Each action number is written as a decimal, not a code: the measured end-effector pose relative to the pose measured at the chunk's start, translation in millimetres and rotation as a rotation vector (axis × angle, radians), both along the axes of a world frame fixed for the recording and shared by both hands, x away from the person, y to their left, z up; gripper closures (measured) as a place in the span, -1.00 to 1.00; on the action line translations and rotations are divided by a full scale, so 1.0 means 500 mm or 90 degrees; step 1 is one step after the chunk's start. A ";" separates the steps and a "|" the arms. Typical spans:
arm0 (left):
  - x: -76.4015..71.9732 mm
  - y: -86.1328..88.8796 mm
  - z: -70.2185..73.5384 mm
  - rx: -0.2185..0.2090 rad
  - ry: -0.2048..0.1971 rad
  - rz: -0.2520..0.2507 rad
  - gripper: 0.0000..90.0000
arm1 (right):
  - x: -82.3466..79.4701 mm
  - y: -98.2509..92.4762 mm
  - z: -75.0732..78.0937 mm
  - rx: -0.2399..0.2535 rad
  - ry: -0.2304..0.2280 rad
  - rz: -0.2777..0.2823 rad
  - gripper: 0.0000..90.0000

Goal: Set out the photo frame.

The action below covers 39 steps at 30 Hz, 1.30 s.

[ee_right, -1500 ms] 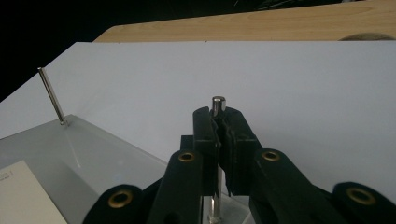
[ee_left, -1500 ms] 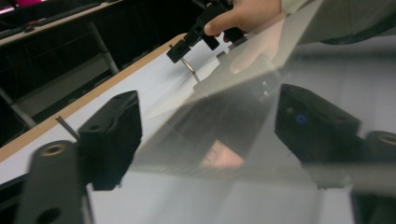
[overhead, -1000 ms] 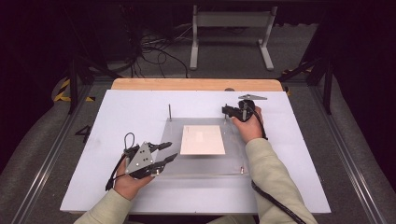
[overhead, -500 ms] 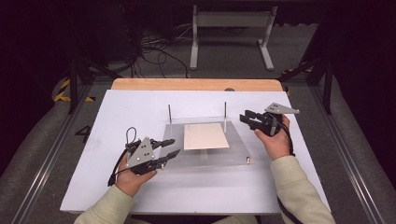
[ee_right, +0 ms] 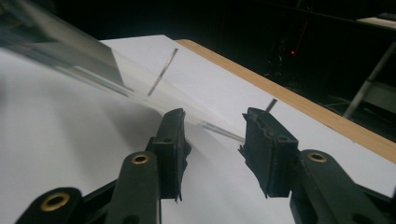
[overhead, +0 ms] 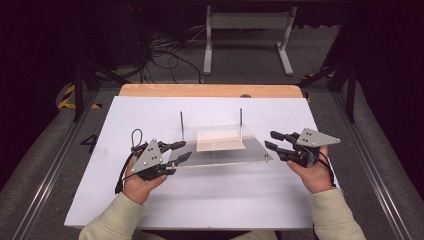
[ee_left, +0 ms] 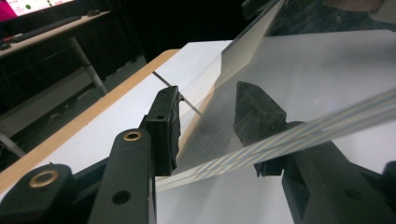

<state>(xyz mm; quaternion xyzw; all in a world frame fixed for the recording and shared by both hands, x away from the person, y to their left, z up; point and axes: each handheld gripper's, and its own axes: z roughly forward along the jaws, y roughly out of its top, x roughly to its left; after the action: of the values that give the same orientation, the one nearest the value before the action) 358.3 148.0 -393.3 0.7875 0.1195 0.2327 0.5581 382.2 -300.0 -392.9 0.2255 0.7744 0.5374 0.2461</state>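
The clear plate [overhead: 220,150] lies on the table [overhead: 210,200] between two pins [overhead: 241,122]. The left gripper [overhead: 181,151] straddles its left edge with jaws half open, not pressing. The right gripper [overhead: 270,139], jaws just opened and empty, is beside the right edge; a one-sided lift could tilt the plate.

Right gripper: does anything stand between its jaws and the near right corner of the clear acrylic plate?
Nothing visible does. The right gripper hangs open just right of the clear acrylic plate, with bare white tabletop between them.

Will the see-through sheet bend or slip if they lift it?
The clear sheet probably stays stiff: its edge looks straight and thick. It may be slippery, since the surface looks smooth and glossy. The metal pins might catch it.
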 end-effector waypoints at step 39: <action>0.007 0.004 0.037 -0.044 -0.024 0.043 0.27 | -0.036 0.147 0.056 -0.031 -0.175 0.077 0.26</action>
<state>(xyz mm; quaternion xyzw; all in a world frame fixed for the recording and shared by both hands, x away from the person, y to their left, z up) 361.8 150.1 -375.0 0.7585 0.1435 0.2618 0.5792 364.4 -226.4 -365.1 0.0969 0.7587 0.5578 0.3223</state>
